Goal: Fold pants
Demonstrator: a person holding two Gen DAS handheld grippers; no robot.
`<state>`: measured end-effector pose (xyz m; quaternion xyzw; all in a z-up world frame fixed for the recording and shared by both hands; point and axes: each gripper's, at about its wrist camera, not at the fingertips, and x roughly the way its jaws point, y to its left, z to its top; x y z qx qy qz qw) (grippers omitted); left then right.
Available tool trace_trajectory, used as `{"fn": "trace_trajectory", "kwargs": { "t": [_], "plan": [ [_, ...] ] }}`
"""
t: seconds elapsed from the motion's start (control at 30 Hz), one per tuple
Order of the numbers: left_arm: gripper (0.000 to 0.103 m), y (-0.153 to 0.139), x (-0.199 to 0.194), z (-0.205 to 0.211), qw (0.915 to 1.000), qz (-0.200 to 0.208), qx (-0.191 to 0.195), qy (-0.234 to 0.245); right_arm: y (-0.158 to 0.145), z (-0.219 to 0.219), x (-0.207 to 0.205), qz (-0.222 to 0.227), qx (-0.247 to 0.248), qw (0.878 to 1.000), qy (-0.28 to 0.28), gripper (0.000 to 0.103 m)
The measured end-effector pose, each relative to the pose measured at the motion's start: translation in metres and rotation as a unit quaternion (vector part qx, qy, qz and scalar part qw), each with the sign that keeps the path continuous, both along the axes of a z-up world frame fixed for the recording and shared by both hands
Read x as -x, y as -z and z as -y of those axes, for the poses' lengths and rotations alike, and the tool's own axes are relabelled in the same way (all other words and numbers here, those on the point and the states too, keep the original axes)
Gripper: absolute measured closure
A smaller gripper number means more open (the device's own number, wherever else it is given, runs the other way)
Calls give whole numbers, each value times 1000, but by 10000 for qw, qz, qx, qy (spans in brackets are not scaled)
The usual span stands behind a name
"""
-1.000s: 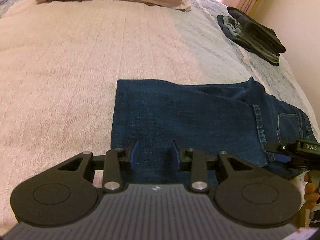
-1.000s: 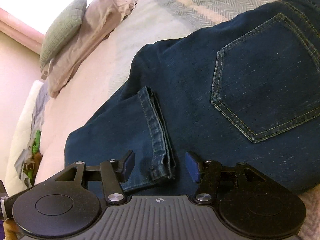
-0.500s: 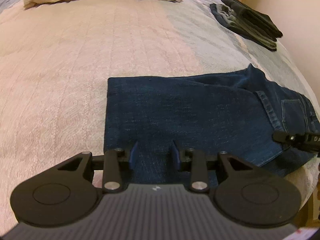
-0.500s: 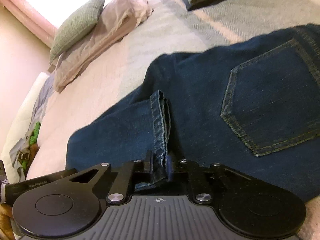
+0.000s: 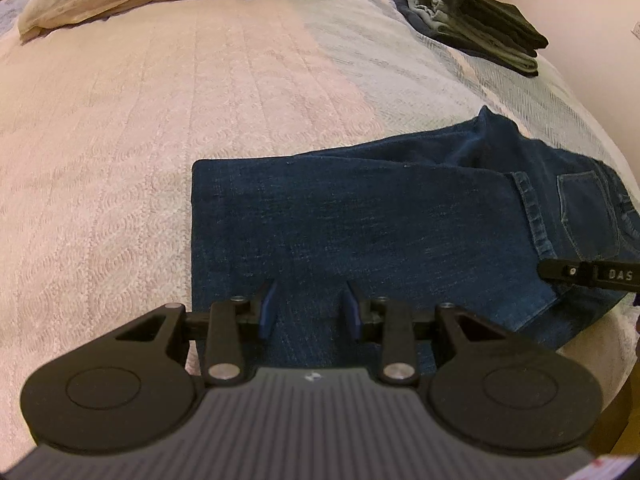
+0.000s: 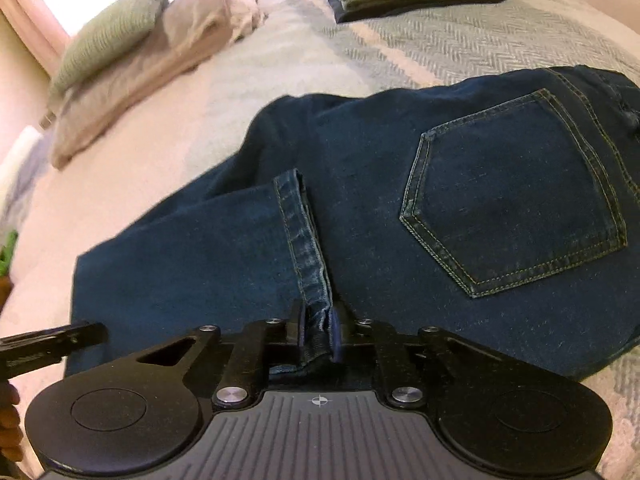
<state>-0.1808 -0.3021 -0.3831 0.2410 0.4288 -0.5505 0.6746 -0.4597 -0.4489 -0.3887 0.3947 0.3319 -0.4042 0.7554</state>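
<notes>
Right hand-held gripper (image 6: 318, 334) pinches the jeans (image 6: 400, 208) hem; left hand-held gripper (image 5: 308, 308), part open, grips nothing visible; next, likely a coordinated lift to fold.

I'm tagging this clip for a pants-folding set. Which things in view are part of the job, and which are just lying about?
Part of the job:
- jeans, folded over on the bed
- leg hem, pinched by the right gripper
- left gripper, jaws astride the jeans' near edge

Lying about:
- pillows
- stack of folded clothes
- bedspread
</notes>
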Motion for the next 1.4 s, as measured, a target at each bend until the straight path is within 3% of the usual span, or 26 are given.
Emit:
{"fn": "trace_trajectory", "kwargs": {
  "t": [0.13, 0.23, 0.33, 0.43, 0.5, 0.57, 0.63, 0.73, 0.93, 1.0, 1.07, 1.17, 1.27, 1.4],
  "plan": [
    [73, -12, -9, 0, 9998, -30, 103, -148, -17, 6, -9, -547, 100, 9982, -212, 76],
    [73, -25, -19, 2, 9992, 36, 313, -231, -36, 5, -11, -776, 780, 9937, -235, 75],
    [73, -30, -27, 9, 9984, 142, 468, -279, -43, 1, -32, -782, 1445, 9834, -765, 75],
    [73, -22, -32, 24, 9987, 218, 394, -224, -35, 0, -68, -748, 1768, 9715, -1391, 78],
    [73, -10, -33, 36, 9989, 294, 294, -202, -20, 5, -80, -855, 1849, 9670, -1527, 80],
    [74, 3, -32, 47, 9988, 430, 221, -101, 5, 19, -88, -1256, 1761, 9649, -1492, 81],
    [73, 9, -28, 56, 9977, 649, 195, -14, 17, 32, -83, -1211, 1600, 9691, -1432, 81],
    [74, 3, -28, 59, 9976, 668, 131, -102, 2, 36, -66, -940, 1301, 9792, -1243, 81],
    [74, -26, -6, 20, 9988, 423, 115, -206, -34, -15, -27, -674, 1211, 9782, -1548, 81],
    [74, -24, 4, 4, 9993, 264, 24, -278, -33, -34, -25, -730, 1129, 9755, -1742, 81],
    [74, -10, 12, -1, 9990, 156, -236, -359, -12, -35, -29, -951, 998, 9743, -1782, 81],
    [75, -2, 23, 0, 9970, 390, -444, -495, -11, -28, -31, -962, 956, 9739, -1821, 81],
    [73, -15, 33, 4, 9967, 370, -467, -558, -31, -19, -15, -711, 905, 9818, -1511, 79],
    [68, -32, 53, 7, 9938, 558, -737, -622, -43, -11, 23, -604, 485, 9908, -1109, 68]
  ]
}}
